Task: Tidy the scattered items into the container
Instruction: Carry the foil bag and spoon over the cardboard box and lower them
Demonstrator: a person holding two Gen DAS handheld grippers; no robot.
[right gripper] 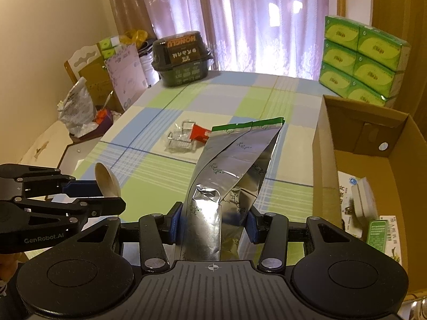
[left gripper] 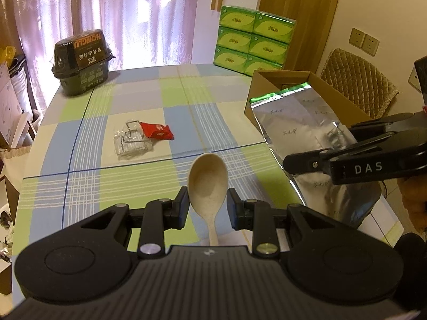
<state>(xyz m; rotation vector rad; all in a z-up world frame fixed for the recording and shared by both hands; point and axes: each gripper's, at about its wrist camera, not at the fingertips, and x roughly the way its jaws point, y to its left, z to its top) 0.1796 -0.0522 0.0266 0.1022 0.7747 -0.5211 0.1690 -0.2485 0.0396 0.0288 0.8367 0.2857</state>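
At the far left of the checked tablecloth [left gripper: 149,90] stands a dark tub [left gripper: 81,62] with a printed label, close to the curtain. Nearer the middle lie a clear packet holding a wire rack [left gripper: 132,140] and a red sachet [left gripper: 157,130], the sachet resting against the packet's right edge.

The left gripper [left gripper: 208,208] has a cream spoon [left gripper: 208,178] between its fingers — bowl pointing away, handle running back toward the gripper body. The pads sit close on either side of the spoon's neck, but whether they press it or only bracket it I cannot tell.

Right of it, the right gripper [right gripper: 213,224] is clamped on the lower end of a silver foil bag [right gripper: 234,160], holding it up off the table, its green-edged top pointing away — just left of the cardboard box [right gripper: 331,160]. The box is open and has several small packets [right gripper: 373,229] on its floor. Behind it, at the far right, stacked green tissue packs [right gripper: 360,58] rise against the wall.
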